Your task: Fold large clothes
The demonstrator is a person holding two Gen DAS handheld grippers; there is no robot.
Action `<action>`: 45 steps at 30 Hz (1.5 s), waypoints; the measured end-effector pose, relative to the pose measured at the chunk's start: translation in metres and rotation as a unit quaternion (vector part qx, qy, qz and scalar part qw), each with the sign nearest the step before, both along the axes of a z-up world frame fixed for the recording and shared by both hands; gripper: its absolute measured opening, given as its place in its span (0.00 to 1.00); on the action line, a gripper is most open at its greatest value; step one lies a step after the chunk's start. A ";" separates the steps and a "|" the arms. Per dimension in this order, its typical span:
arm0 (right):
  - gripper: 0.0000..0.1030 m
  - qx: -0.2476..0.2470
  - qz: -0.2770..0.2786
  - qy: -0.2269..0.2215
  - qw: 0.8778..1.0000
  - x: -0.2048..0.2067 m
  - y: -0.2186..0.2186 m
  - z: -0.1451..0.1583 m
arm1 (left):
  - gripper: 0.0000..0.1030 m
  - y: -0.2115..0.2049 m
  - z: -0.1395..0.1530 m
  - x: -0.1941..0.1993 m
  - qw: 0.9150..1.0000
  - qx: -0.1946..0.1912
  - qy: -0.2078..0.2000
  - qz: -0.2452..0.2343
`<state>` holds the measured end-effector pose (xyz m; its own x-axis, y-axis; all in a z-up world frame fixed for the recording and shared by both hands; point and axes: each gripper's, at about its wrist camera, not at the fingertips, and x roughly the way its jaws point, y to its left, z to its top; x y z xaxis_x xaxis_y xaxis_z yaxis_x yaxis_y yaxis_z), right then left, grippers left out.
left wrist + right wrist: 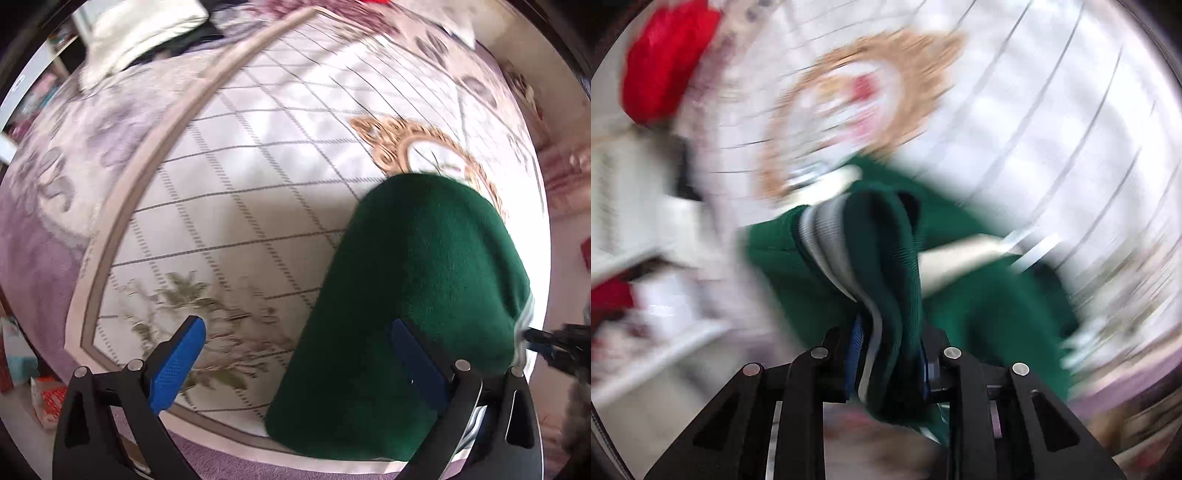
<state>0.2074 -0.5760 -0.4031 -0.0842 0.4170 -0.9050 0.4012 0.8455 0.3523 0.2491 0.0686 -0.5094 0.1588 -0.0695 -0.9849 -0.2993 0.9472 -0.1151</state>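
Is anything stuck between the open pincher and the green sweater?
Nothing visible. The left gripper is open over the rug, and the green sweater already lies against one finger. The right gripper pinches its striped cuff.

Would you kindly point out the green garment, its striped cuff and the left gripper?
green garment [413, 295], left wrist view, broad folded body.
striped cuff [827, 251], right wrist view, white ribbed band.
left gripper [299, 358], left wrist view, between fingertips.

Below your left gripper [295, 354] the sweater [406, 314] lies on the rug [240, 184], to the right, reaching under the right-hand finger [417, 358]; the left finger [177, 365] hangs over bare rug. The rug's medallion [424, 147] sits just beyond the sweater. Your right gripper [890, 365] has the sweater's ribbed hem [871, 258] between its jaws, the rest trailing ahead over the rug.
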 end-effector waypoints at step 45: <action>0.61 0.061 0.080 -0.020 0.995 -0.059 -0.002 -0.079 | 1.00 -0.091 -0.039 0.023 0.983 0.056 0.052 -0.167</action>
